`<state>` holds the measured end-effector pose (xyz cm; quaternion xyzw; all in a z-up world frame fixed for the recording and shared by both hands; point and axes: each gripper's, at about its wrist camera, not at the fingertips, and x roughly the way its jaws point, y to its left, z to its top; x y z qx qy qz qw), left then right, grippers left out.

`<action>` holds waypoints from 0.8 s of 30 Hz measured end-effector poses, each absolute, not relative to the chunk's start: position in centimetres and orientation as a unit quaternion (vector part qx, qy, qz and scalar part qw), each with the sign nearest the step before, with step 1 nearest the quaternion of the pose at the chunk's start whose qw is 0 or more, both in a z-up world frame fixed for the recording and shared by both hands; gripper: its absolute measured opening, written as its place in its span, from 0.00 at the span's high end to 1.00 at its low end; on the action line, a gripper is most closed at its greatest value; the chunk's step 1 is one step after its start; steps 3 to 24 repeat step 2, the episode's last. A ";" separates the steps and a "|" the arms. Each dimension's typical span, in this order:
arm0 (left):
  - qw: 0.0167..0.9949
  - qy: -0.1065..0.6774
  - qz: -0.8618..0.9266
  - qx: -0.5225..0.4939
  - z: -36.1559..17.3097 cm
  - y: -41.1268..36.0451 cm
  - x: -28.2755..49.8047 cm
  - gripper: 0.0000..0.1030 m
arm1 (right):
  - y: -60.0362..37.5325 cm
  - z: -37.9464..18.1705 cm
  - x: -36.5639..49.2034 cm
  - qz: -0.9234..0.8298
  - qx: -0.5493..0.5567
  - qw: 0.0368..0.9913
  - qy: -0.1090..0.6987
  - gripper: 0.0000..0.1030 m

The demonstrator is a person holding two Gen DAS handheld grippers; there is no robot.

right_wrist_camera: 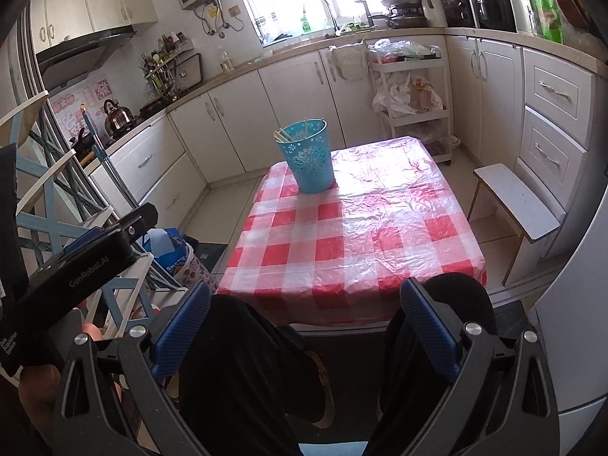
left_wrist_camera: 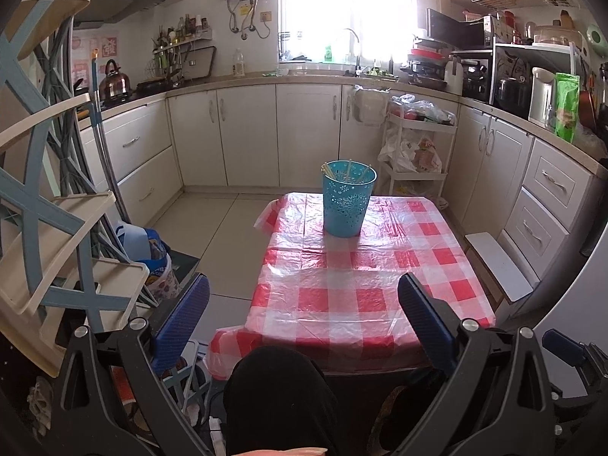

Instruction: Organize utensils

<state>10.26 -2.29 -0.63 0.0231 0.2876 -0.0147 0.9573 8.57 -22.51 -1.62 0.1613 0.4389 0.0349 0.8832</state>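
A blue perforated holder (left_wrist_camera: 347,203) stands near the far edge of a table with a red-and-white checked cloth (left_wrist_camera: 353,285). Several pale chopsticks (left_wrist_camera: 347,173) stand inside it. It also shows in the right wrist view (right_wrist_camera: 307,157), at the table's far left, with chopsticks (right_wrist_camera: 283,135) in it. My left gripper (left_wrist_camera: 304,292) is open and empty, held back over the table's near edge. My right gripper (right_wrist_camera: 304,300) is open and empty, held back from the near edge above my knees. The left gripper's body (right_wrist_camera: 87,250) shows at the left of the right wrist view.
A blue-and-cream shelf rack (left_wrist_camera: 49,205) stands at the left, with a bag (left_wrist_camera: 155,262) on the floor beside it. A small white bench (right_wrist_camera: 516,201) and a white trolley (right_wrist_camera: 412,87) stand right of the table. Kitchen cabinets (left_wrist_camera: 247,133) run behind.
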 end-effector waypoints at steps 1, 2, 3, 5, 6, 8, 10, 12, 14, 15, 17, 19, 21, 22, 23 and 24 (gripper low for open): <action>0.957 0.288 -0.013 0.023 -0.7 -2.2 10.4 0.07 | -22.4 -1.7 8.8 0.035 0.161 0.882 0.441 0.07; 0.957 0.290 -0.012 0.023 -0.8 -2.1 10.6 0.07 | -22.4 -1.9 9.0 0.036 0.161 0.881 0.443 0.07; 0.957 0.290 -0.012 0.023 -0.8 -2.1 10.6 0.07 | -22.4 -1.9 9.0 0.036 0.161 0.881 0.443 0.07; 0.957 0.290 -0.012 0.023 -0.8 -2.1 10.6 0.07 | -22.4 -1.9 9.0 0.036 0.161 0.881 0.443 0.07; 0.957 0.290 -0.012 0.023 -0.8 -2.1 10.6 0.07 | -22.4 -1.9 9.0 0.036 0.161 0.881 0.443 0.07; 0.957 0.290 -0.012 0.023 -0.8 -2.1 10.6 0.07 | -22.4 -1.9 9.0 0.036 0.161 0.881 0.443 0.07; 0.957 0.290 -0.012 0.023 -0.8 -2.1 10.6 0.07 | -22.4 -1.9 9.0 0.036 0.161 0.881 0.443 0.07; 0.957 0.290 -0.012 0.023 -0.8 -2.1 10.6 0.07 | -22.4 -1.9 9.0 0.036 0.161 0.881 0.443 0.07; 0.957 0.290 -0.012 0.023 -0.8 -2.1 10.6 0.07 | -22.4 -1.9 9.0 0.036 0.161 0.881 0.443 0.07; 0.957 0.290 -0.012 0.023 -0.8 -2.1 10.6 0.07 | -22.4 -1.9 9.0 0.036 0.161 0.881 0.443 0.07; 0.957 0.290 -0.012 0.023 -0.8 -2.1 10.6 0.07 | -22.4 -1.9 9.0 0.036 0.161 0.881 0.443 0.07; 0.957 0.290 -0.012 0.023 -0.8 -2.1 10.6 0.07 | -22.4 -1.9 9.0 0.036 0.161 0.881 0.443 0.07; 0.957 0.290 -0.012 0.023 -0.8 -2.1 10.6 0.07 | -22.4 -1.9 9.0 0.036 0.161 0.881 0.443 0.07; 0.957 0.290 -0.012 0.023 -0.8 -2.1 10.6 0.07 | -22.4 -1.9 9.0 0.036 0.161 0.881 0.443 0.07; 0.957 0.290 -0.012 0.023 -0.8 -2.1 10.6 0.07 | -22.4 -1.9 9.0 0.036 0.161 0.881 0.443 0.07; 0.957 0.290 -0.012 0.023 -0.8 -2.1 10.6 0.07 | -22.4 -1.9 9.0 0.036 0.161 0.881 0.443 0.07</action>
